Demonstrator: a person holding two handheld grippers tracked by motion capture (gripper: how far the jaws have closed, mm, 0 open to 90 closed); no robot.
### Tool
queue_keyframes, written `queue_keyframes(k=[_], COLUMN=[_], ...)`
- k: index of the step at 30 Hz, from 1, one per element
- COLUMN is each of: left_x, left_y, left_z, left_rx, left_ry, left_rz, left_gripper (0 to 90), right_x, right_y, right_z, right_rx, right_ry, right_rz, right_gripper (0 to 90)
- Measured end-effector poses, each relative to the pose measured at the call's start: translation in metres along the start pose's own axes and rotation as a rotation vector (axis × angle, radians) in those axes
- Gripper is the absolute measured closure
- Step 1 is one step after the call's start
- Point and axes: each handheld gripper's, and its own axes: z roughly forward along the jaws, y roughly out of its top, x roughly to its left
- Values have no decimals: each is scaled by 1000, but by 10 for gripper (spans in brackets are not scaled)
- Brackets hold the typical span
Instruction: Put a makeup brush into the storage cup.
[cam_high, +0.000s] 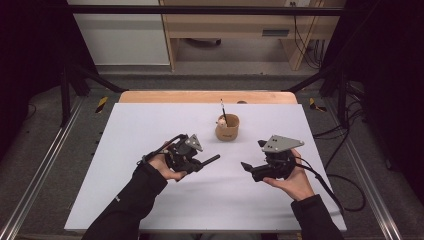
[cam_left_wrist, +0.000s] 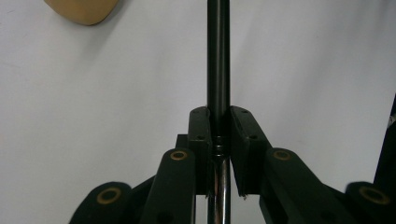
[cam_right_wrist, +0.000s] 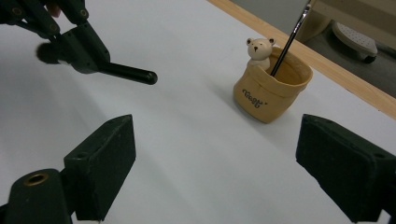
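My left gripper (cam_high: 202, 162) is pinching a black pen (cam_left_wrist: 218, 60); in the left gripper view its two jaws press on the thin barrel from both sides, and the barrel runs straight up to the top of the frame. In the high view the pen (cam_high: 210, 160) sticks out level toward the middle of the picture, above the white table (cam_high: 150, 200). My right gripper (cam_high: 248, 167) holds nothing, and in the right gripper view its jaws stand wide apart.

The tan cup (cam_high: 227, 127) with a small bear figure (cam_right_wrist: 259, 49) stands in the upper middle of the high view, near both grippers but apart from them. One thin brush (cam_right_wrist: 289, 37) already leans inside it.

I judge that the picking up is done. What is left is to carry my pen to the cup, turn it upright and let it go inside.
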Motion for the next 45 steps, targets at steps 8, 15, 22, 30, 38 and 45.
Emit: queue_keyframes(k=[8,15,22,30,38,45], left_x=[-1,-3,-7,-9,-11,-12], left_y=[2,3,7,9,11,13], left_z=[0,0,2,3,4,5], left_rx=[7,2,-4,2,12,18], left_ry=[-16,-28,-41,-58,-75,-82], left_rz=[21,46,79,100,118,119], left_gripper=[785,785,785,785,785,785], right_x=[8,18,27,34,41,47], right_y=[6,15,22,26,30,31], right_z=[1,4,8,10,14,19], right_rx=[46,80,103,136,175,216], right_ry=[20,36,49,59,78,82], right_rz=[-59,-118,-160,-206,-275,-324], right_gripper=[138,144,145,152,169,170])
